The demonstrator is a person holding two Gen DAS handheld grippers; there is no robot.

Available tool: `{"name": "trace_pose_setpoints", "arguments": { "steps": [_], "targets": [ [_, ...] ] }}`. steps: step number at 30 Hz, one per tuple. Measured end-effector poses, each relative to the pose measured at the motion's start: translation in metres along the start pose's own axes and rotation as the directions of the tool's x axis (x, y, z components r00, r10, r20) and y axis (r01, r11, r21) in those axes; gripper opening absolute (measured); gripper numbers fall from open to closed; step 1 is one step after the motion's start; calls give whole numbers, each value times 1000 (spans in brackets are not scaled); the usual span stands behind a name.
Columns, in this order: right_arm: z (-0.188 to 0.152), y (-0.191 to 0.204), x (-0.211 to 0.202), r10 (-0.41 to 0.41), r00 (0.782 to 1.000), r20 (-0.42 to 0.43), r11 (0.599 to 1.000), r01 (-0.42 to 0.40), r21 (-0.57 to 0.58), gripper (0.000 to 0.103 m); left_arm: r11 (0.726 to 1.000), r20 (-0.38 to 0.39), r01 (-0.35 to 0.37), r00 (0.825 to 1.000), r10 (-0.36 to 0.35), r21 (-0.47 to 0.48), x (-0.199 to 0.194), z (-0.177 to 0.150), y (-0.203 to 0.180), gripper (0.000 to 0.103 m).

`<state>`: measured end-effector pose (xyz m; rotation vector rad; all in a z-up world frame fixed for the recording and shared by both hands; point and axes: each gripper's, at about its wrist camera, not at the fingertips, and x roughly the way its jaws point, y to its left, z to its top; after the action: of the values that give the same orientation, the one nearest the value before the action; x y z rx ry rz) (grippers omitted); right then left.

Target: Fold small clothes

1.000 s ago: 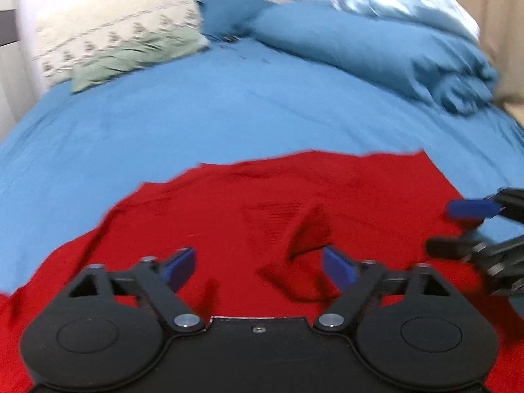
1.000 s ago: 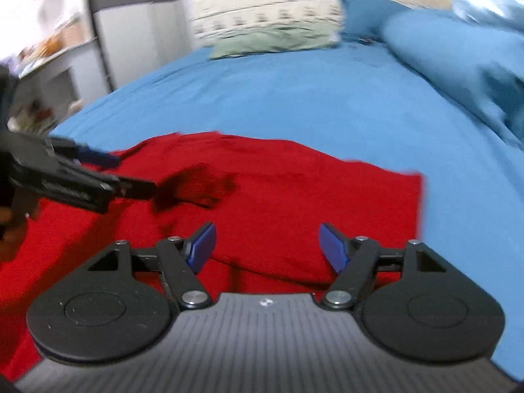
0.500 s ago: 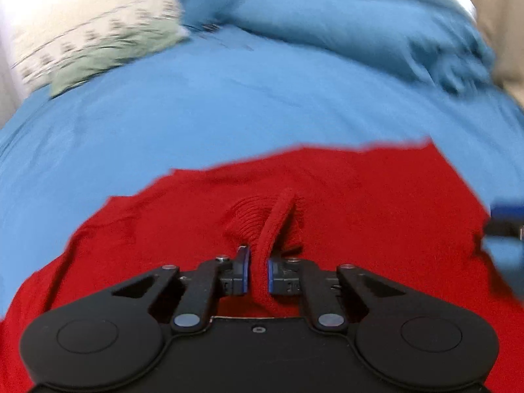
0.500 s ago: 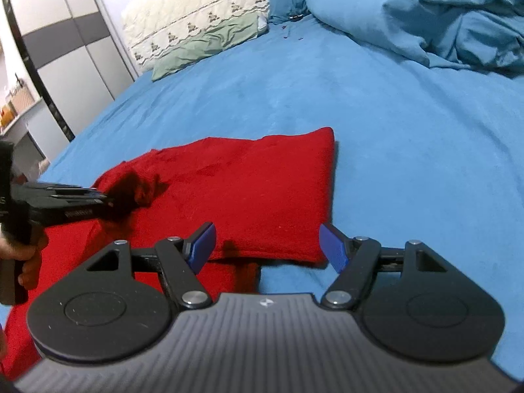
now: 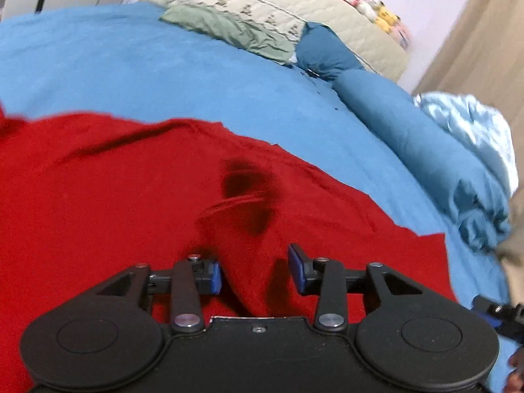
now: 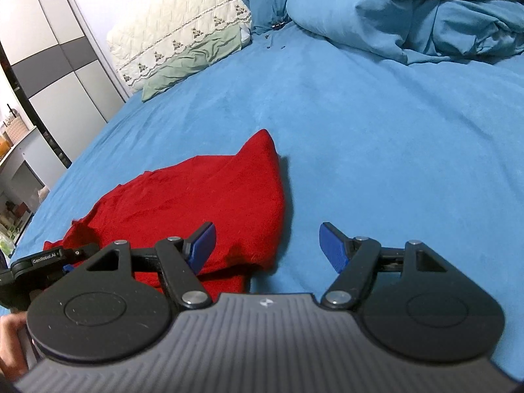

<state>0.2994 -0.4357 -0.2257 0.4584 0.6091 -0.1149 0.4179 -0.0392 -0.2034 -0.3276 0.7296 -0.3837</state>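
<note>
Blue sheeting covers the bed point(image 6: 376, 124) in front of you, with a green pillow point(image 6: 193, 62) and a bunched blue duvet point(image 6: 409, 9) up by the headboard. Your red knit garment point(image 5: 98, 196) lies spread near the bed's close edge; in the right view its right side point(image 6: 209, 196) rises to a peak where a layer seems already turned over.

Your left tool point(image 5: 253, 270) hovers low over the garment with its jaws partly apart and nothing pinched, though a raised ridge of cloth stands between the blue pads point(image 5: 214, 276). Your right tool point(image 6: 267, 245) is wide open and empty, its left pad over the garment's right edge and its right pad over bare sheet.

Expect this garment to be soft, light and limp. It looks like a stretchy knit, so it will probably sag and drag rather than hold a line, and it may cling to the sheet. Pinch a full thickness of cloth at a hem or corner, not a loose bump in the middle, or only the top layer may lift. The near right corner by your right tool looks like the cleanest hold. Lift gently, since a knit may stretch out of shape if tugged.
</note>
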Motion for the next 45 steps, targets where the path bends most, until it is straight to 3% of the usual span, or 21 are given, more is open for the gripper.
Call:
{"name": "trace_pose_setpoints", "arguments": {
  "steps": [2,6,7,8,10,14,18,21,26,30,33,36,40,42,45],
  "targets": [
    [0,-1,2,-1,1000,-4,1000,1,2,86,999,-4,-18,1000,18,48,3,4,-5,44],
    [-2,0,5,-3,1000,-26,1000,2,-4,88,998,-9,-18,1000,18,52,4,2,-1,43],
    [-3,1,6,-7,999,-33,1000,7,-13,89,998,-13,-28,999,29,60,5,4,-1,30],
    [-4,2,7,-17,999,-38,999,16,-27,92,996,-22,-50,998,52,75,7,4,-4,3],
    [-7,7,9,-50,998,-42,997,47,-64,95,995,-28,-59,998,61,86,9,10,-6,4],
    [-15,20,14,-86,994,-66,985,74,-157,96,991,97,-74,993,64,111,-14,34,-15,5],
    [-27,44,20,-95,992,-83,951,66,-303,96,978,233,-181,961,152,106,-48,49,-7,5],
    [-38,64,28,-113,990,-87,913,69,-402,97,963,270,-247,939,211,105,-66,42,13,5],
    [-39,79,49,-139,989,-51,885,101,-455,97,968,203,-251,949,242,16,-63,26,51,5],
    [-31,83,65,-167,986,-8,872,143,-468,97,971,204,-238,950,238,-27,-62,26,62,5],
    [-25,79,67,-309,950,45,844,295,-448,98,970,218,-244,945,242,-19,-65,30,61,5],
    [-28,72,56,-351,935,41,842,335,-422,99,964,212,-267,942,259,9,-70,25,69,5],
    [-35,64,54,-326,945,19,840,299,-453,99,958,161,-287,946,283,3,-66,12,84,5],
    [-30,63,52,-322,947,-10,849,284,-445,99,959,144,-285,949,282,0,-69,6,89,13],
    [-25,67,37,-306,951,-39,852,255,-458,99,938,158,-347,928,339,27,-86,0,89,41]
  ]
}}
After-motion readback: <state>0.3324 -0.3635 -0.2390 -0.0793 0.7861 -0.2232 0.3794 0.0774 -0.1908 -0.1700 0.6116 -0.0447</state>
